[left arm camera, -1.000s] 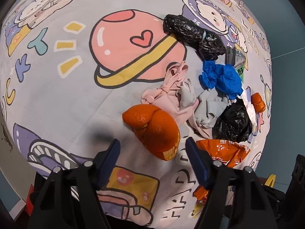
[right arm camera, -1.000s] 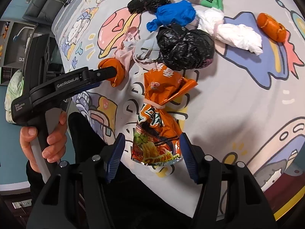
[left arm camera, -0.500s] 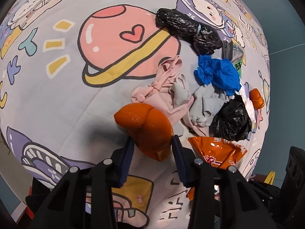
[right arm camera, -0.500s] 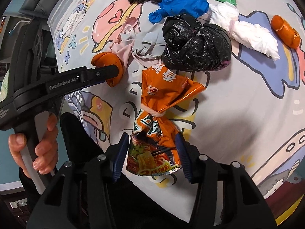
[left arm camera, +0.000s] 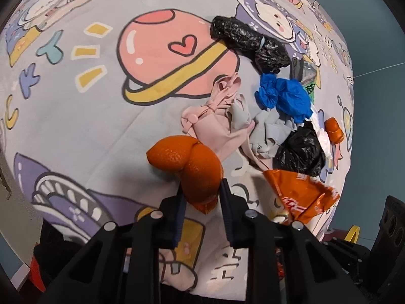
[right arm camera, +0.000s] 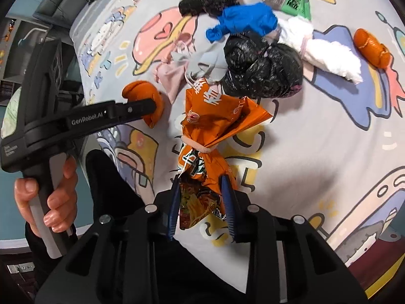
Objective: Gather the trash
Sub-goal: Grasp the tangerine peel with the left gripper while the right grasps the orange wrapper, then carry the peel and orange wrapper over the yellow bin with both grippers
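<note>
The left tool (left arm camera: 201,197) is closing, its 2 blue pads pinching the near end of an orange peel (left arm camera: 188,164) lying on the cartoon-print cloth (left arm camera: 76,116). The right tool (right arm camera: 201,197) is closing too, pinching the lower end of an orange noodle wrapper (right arm camera: 212,116) beside a black plastic bag (right arm camera: 263,68).

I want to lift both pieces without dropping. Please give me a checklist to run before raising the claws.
1. Left claw around the orange peel, jaws closing: ok.
2. Right claw around the orange noodle wrapper, jaws closing: ok.
3. Grip firm enough on both: cannot tell.
4. Wrapper clear of the black bag: not ok, its far end touches it.
5. Peel clear of the pink cloth: cannot tell.
</note>
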`<state>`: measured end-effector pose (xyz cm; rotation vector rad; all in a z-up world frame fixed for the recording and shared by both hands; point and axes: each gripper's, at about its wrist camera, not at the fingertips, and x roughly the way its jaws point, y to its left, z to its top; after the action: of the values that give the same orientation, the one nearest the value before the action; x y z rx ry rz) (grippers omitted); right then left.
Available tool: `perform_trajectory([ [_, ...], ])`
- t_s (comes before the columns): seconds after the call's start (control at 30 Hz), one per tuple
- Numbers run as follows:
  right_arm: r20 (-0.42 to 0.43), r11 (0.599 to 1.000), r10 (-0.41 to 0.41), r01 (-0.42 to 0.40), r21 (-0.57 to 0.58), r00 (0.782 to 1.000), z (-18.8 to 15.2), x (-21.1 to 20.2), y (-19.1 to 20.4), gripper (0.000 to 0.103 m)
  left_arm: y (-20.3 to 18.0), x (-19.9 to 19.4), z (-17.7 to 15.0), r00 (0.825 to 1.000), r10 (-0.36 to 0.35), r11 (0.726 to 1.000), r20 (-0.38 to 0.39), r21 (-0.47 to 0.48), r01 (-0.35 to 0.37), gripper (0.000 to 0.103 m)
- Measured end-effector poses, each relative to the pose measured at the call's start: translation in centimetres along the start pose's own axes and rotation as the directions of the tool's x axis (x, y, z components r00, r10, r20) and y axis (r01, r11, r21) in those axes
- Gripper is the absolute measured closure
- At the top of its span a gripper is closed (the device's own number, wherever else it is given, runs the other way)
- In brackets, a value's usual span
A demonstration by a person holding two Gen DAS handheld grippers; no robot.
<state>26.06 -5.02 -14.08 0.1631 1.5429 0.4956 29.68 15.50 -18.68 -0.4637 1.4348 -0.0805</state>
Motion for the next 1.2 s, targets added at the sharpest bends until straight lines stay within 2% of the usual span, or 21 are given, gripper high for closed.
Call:
perform_trajectory([
  [0.3,0.026,0.999,0.043,-0.043,0.016,0.999,-2.1,-2.8,-1.1,0.074,1.0,-3.5,-1.4,0.998,0.035,0.999,0.043,0.003,-0.035,0.079],
  [0.6,0.051,0.999,0.045,-0.046,0.01,0.998,-4.3,-5.4,-1.7,0.074,1.0,-5.6,-3.9,0.998,0.046,0.998,0.051,0.028,-0.048,0.079],
  [1.2,0.132,0.997,0.027,-0.036,0.066,0.991,-7.8,-10.3,-5.2,0.073,-6.3,-5.5,-8.4,1.0,-0.012,0.983,0.026,0.184,0.007,0.079],
])
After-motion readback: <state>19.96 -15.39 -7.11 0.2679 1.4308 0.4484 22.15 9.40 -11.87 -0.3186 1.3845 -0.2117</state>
